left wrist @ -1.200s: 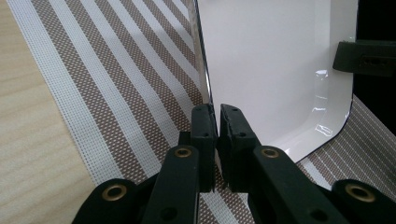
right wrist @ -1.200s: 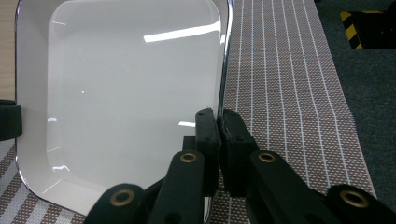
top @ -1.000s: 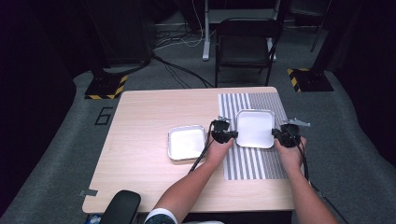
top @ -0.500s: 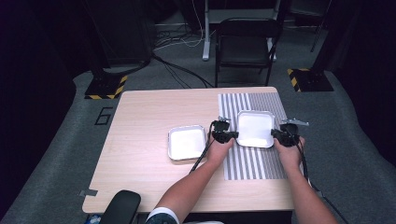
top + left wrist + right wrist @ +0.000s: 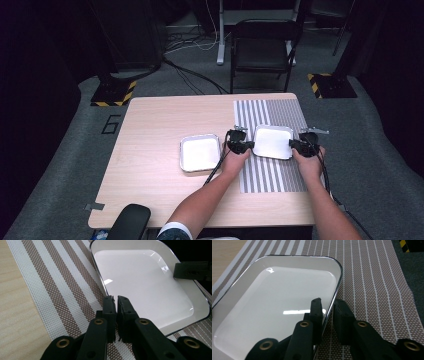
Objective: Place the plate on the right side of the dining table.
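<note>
White tray [image 5: 272, 141] rim between both grippers' fingers [image 5: 316, 308].

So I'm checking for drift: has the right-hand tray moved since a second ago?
No. The right-hand tray sits at the same spot on the striped mat, beside the other tray.

Light wood-grain surface [image 5: 150, 150] | striped woven mat [image 5: 272, 112] covers its right part, running from far edge toward near edge | white square tray [image 5: 273, 142] rests on the mat | second white tray [image 5: 200, 152] sits on bare wood just left of the mat
</note>
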The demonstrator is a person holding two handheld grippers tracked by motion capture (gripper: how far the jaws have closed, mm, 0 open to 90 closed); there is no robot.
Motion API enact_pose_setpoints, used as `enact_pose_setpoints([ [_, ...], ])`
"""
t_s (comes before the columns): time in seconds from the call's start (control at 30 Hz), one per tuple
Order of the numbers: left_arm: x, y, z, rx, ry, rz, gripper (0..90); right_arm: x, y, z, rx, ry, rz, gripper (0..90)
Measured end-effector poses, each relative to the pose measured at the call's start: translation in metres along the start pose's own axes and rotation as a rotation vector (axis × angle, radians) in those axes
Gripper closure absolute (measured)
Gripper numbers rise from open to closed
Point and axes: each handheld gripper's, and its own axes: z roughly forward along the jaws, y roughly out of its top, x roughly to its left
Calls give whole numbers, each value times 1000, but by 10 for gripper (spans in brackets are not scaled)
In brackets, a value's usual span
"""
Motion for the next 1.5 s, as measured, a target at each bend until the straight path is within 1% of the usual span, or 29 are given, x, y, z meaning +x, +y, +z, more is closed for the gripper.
enact_pose_setpoints([
  [0.1, 2, 0, 0, 2, -9, -15, 851, 1, 1, 1, -5, -1, -2, 778],
  [0.2, 2, 0, 0, 3, -11, -14, 849, 2, 1, 2, -5, -10, -10, 779],
  [0.3, 2, 0, 0, -2, -17, -22, 849, 0, 1, 4, 4, -3, 7, 768],
  [0.33, 2, 0, 0, -6, -25, -27, 848, -1, 1, 4, 5, -3, 10, 742],
  [0.43, 1, 1, 0, -8, -21, -24, 847, -3, 1, 4, -3, 3, 19, 698],
  [0.5, 2, 1, 0, -9, -22, -25, 846, -3, 2, 3, -5, 3, 26, 705],
  [0.6, 2, 1, 0, -6, -22, -21, 846, -4, 0, -2, 11, 7, 40, 700],
  [0.7, 2, 1, 0, -7, -23, -27, 838, -4, -3, -8, 15, -6, 26, 706],
  [0.8, 2, 1, -1, -8, -15, -28, 824, -3, -7, -13, 32, 13, 42, 718],
  [0.9, 3, 1, -1, -5, -22, -31, 816, 0, -9, -15, 53, 18, 38, 748],
  [0.97, 3, 1, 0, -5, -22, -29, 816, 3, -9, -15, 59, 17, 21, 787],
  [1.0, 3, 1, 0, -1, -27, -30, 820, 4, -9, -15, 61, 7, 12, 814],
  [1.03, 3, 1, 0, -1, -30, -31, 826, 6, -9, -16, 59, -13, -2, 832],
  [1.2, 3, 1, 0, 2, -52, -32, 833, 6, -7, -15, 27, -34, -6, 869],
  [1.23, 3, 1, 0, 1, -57, -32, 839, 6, -6, -15, 11, -36, -8, 900],
  [1.27, 3, 1, 0, -2, -77, -38, 848, 5, -5, -16, -2, -20, -7, 900],
  [1.3, 2, 1, 0, -1, -75, -30, 856, 6, -3, -16, 3, 1, 3, 900],
  [1.4, 1, 1, -1, 4, -62, -10, 843, 10, -2, -10, 17, -4, -33, 897],
  [1.43, 1, 0, -1, 1, -63, -13, 834, 11, -3, -8, 21, -6, -45, 889],
  [1.5, 2, 0, -4, -5, -67, -13, 816, 13, -4, -7, 27, -14, -55, 861],
])
